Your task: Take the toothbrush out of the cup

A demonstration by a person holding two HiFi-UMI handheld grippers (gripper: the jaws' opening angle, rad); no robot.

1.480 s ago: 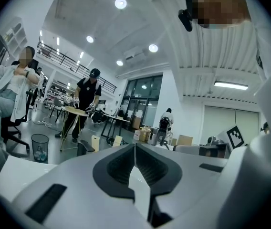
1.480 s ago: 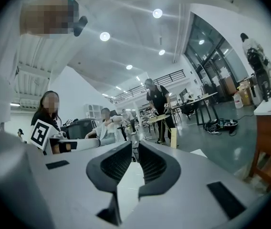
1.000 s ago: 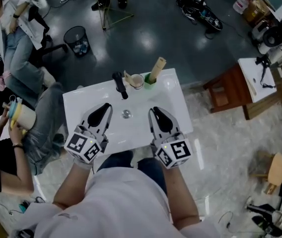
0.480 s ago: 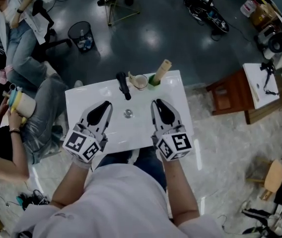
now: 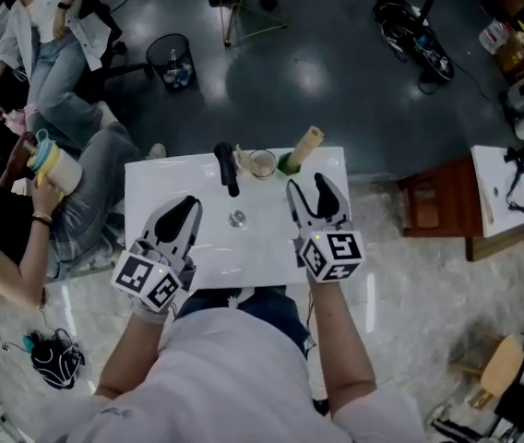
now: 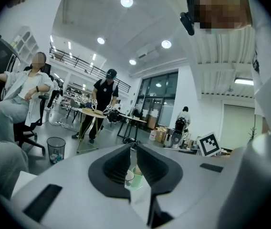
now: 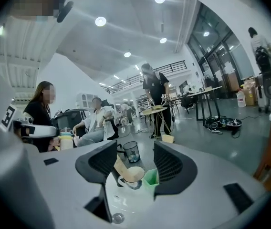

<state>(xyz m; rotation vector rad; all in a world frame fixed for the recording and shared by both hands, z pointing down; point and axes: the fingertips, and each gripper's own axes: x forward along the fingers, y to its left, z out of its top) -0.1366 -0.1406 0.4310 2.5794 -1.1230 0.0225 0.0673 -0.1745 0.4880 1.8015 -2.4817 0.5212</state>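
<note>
1. As seen from above, white washbasin top (image 5: 151,192) across the middle, with a black tap (image 5: 228,169) at the far edge. Near edge cut off by the person's own body.
2. Out on the dark floor beyond, mesh waste bin (image 5: 173,60) with pale litter inside, too small to name.
3. Over the basin's left half, left gripper (image 5: 188,203): clenched to a thin slit, nothing caught in it.
4. Further forward on the right, right gripper (image 5: 310,185): jaws spread wide, just been opening, grasping nothing. Short of the containers, both framed in the gap in its own view.
5. At the far edge, green holder (image 5: 285,165) with a tan tube (image 5: 306,146) standing in it, tilted to the right. In the right gripper view, only the holder's green wall visible beside the jaw.
6. Between tap and holder, pale cup (image 5: 263,163), just beside the holder; contact not clear.
7. Inside the cup, toothbrush (image 5: 241,161): tan handle leaning out over the rim toward the tap. Bristle end not made out.
8. At the basin's centre, small metal drain (image 5: 237,218).
</note>
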